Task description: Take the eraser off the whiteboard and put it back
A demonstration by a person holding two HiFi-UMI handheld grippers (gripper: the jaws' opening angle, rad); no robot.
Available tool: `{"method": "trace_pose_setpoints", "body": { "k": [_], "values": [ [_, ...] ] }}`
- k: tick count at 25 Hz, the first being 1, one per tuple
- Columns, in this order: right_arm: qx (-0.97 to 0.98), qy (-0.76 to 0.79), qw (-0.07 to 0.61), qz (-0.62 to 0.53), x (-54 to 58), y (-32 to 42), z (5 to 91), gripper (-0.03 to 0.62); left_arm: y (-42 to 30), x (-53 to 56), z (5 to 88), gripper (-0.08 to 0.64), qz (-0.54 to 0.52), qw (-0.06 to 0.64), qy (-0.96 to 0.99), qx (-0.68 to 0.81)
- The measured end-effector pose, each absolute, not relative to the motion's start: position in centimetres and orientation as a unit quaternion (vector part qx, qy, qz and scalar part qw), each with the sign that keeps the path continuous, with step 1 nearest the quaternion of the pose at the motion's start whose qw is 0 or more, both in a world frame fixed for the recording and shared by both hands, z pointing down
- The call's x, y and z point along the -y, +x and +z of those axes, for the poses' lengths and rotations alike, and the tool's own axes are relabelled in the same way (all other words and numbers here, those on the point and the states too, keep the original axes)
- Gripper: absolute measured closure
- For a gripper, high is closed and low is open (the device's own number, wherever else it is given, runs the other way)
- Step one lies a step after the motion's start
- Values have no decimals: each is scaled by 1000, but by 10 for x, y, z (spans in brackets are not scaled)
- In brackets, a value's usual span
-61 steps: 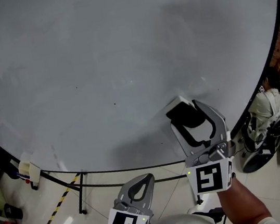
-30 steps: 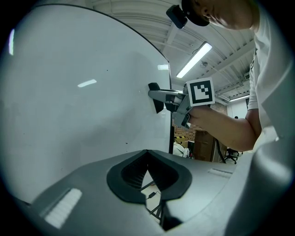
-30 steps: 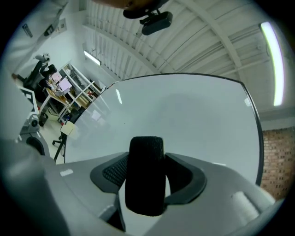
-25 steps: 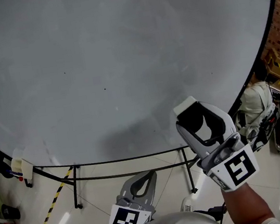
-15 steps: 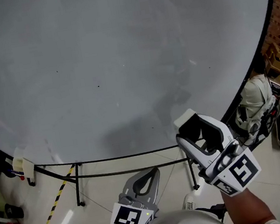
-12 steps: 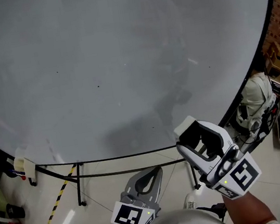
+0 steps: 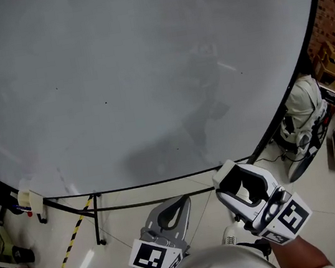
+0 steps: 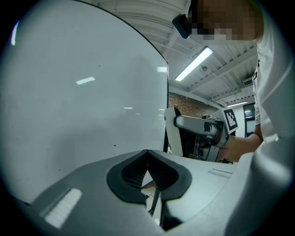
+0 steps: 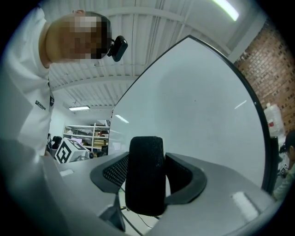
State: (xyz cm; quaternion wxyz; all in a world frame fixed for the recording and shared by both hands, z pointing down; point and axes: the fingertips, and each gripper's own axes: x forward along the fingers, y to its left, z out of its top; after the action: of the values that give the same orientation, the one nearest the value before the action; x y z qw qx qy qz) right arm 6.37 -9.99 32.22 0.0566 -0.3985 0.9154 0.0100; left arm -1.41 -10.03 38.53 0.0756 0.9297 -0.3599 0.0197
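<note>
Your right hand-held gripper (image 7: 241, 183) has dropped and rolled since a second ago; it now sits just below the bottom edge of the whiteboard (image 7: 145, 70), so the eraser (image 9: 145, 173) is off the board and only the return remains, I'd judge; its jaws stand wide, clamped on the eraser's two flanks; in the right gripper view the eraser's long axis stands upright, crosswise to the jaws, a black felted side toward the camera; its white end points at the board; your left hand-held gripper (image 7: 168, 215) is closed and empty.
</note>
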Motion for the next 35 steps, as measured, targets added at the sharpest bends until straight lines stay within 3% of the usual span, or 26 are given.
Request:
{"method": "trace_pose_setpoints", "body": {
  "k": [17,35],
  "values": [
    [-919,-393,-2,11,61,82,369,356,-20,85,377,546,17,51,935,350],
    [-915,-404,3,-8,68,86,376,356,-33,88,382,545,16,47,930,363]
  ]
}}
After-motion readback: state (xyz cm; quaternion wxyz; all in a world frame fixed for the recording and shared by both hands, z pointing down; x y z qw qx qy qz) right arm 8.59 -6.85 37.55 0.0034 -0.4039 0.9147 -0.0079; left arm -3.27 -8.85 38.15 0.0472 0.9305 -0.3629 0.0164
